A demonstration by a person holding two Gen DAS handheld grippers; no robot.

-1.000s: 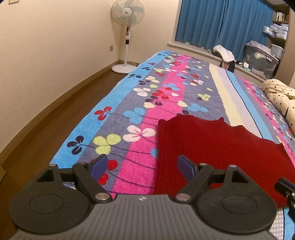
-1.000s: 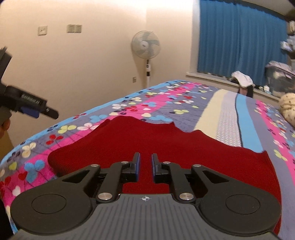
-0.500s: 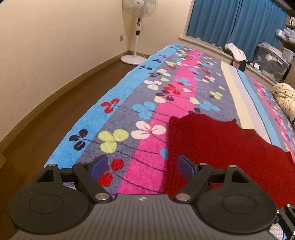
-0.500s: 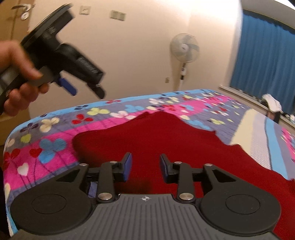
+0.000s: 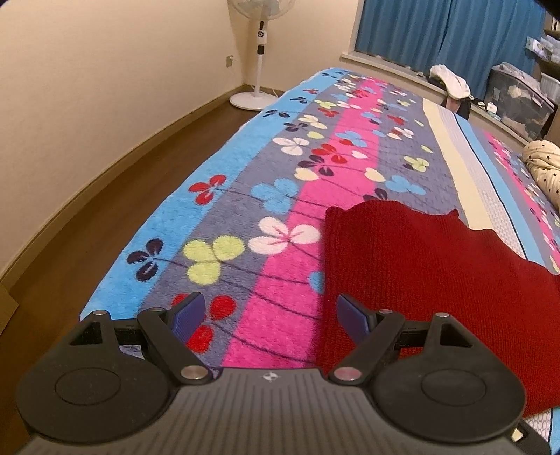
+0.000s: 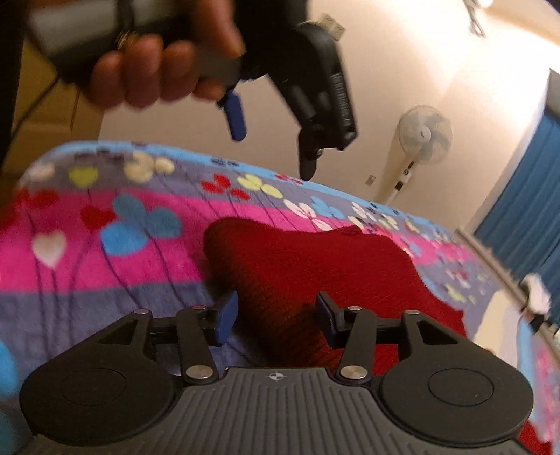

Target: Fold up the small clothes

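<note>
A dark red knitted garment (image 5: pixel 437 266) lies flat on the flowered bedspread (image 5: pixel 287 182). My left gripper (image 5: pixel 269 311) is open and empty, held above the bedspread with its right finger over the garment's left edge. My right gripper (image 6: pixel 274 313) is open and empty, low over a corner of the red garment (image 6: pixel 315 266). In the right wrist view the left gripper (image 6: pixel 273 154) hangs above the bed in a hand (image 6: pixel 154 66), blurred.
A standing fan (image 5: pixel 260 52) is by the wall on the wooden floor (image 5: pixel 105 196) to the left of the bed. Blue curtains (image 5: pixel 437 31), storage boxes (image 5: pixel 518 101) and a star-print pillow (image 5: pixel 544 168) are at the far side.
My right gripper has opened wide and swung left toward the garment's corner. My left gripper has moved slightly forward and stayed open.
</note>
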